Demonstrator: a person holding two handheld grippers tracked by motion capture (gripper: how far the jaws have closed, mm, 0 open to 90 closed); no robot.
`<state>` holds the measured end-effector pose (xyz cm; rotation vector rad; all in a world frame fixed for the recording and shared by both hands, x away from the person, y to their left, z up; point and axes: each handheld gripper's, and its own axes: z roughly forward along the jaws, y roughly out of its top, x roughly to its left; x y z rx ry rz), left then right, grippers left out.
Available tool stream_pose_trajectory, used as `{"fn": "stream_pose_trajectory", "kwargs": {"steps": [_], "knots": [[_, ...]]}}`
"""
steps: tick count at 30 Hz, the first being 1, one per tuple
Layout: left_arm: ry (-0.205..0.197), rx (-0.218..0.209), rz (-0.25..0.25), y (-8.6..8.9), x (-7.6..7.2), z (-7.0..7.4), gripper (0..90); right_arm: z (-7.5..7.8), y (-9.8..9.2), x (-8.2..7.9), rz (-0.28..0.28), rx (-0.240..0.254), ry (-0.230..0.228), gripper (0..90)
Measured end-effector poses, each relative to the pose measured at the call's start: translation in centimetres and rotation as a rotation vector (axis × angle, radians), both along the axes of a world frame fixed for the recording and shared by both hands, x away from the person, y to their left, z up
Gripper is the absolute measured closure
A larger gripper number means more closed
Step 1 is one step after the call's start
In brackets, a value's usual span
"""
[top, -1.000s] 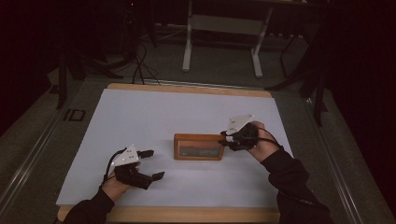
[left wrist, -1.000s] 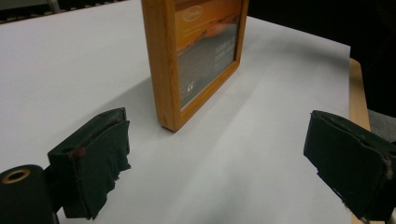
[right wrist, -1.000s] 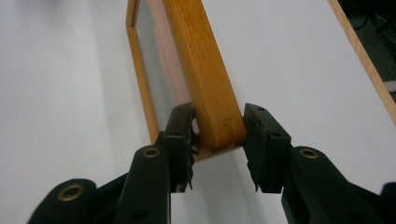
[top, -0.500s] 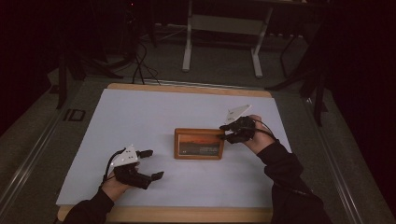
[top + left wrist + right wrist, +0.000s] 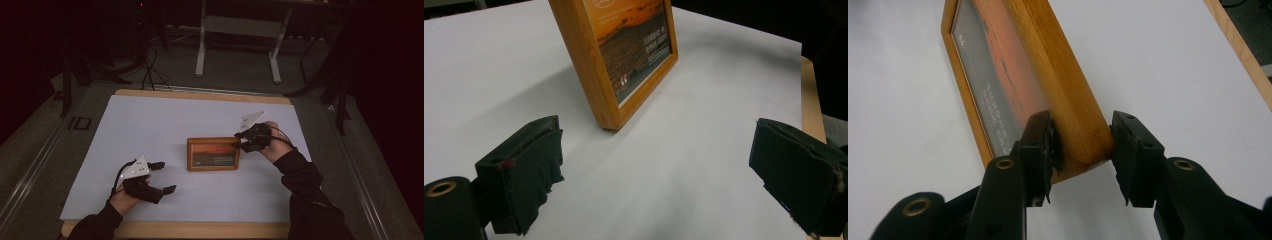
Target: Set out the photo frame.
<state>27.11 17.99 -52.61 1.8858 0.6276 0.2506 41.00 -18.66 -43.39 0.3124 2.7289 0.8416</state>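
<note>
- The picture frame [image 5: 213, 154] stands near the middle of the white-covered counter [image 5: 150, 125], slightly towards the right. In the left gripper view it rests on its lower long edge with the sunset print leaning back.
- The right gripper [image 5: 239, 141] straddles the thickness of the frame's right end. In the right gripper view, one pad [image 5: 1040, 145] lies against the glass side. The other sits at the wooden back corner, and it is too close to tell whether it presses or stands a sliver off. The jaws are partly closed, about as wide as the frame is thick.
- The step in hand looks like gripping the frame by this end to set or steady it. A firm hold probably needs both pads flat on the wood border. The front pad overlaps the glass, so the person would do better to squeeze gently and avoid twisting.
- The hold sits at one low corner, so a lift from there would likely let the far end swing or drag. Sliding the gripper higher up the end, or keeping the lower edge on the counter as a pivot, should give more control.
- The left gripper [image 5: 166, 176] rests near the front left of the counter, well apart from the frame. Its jaws are wide open and empty, and it could come in to support the frame's left end.
</note>
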Motion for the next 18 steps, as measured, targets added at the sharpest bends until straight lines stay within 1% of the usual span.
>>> {"fn": "stream_pose_trajectory", "kwargs": {"steps": [8,12,18], "knots": [[0.006,0.001,-0.004,-0.08,0.01,-0.07,7.3,0.05,0.09,-0.19,-0.026,-0.003,0.009,60.8],[0.004,0.001,-0.006,-0.08,0.00,-0.05,7.3,-0.01,0.02,-0.26,-0.038,0.004,0.012,60.6],[0.004,0.002,-0.005,-0.06,-0.01,-0.07,7.3,-0.19,-0.14,-0.36,-0.041,0.022,0.003,59.9]]}}
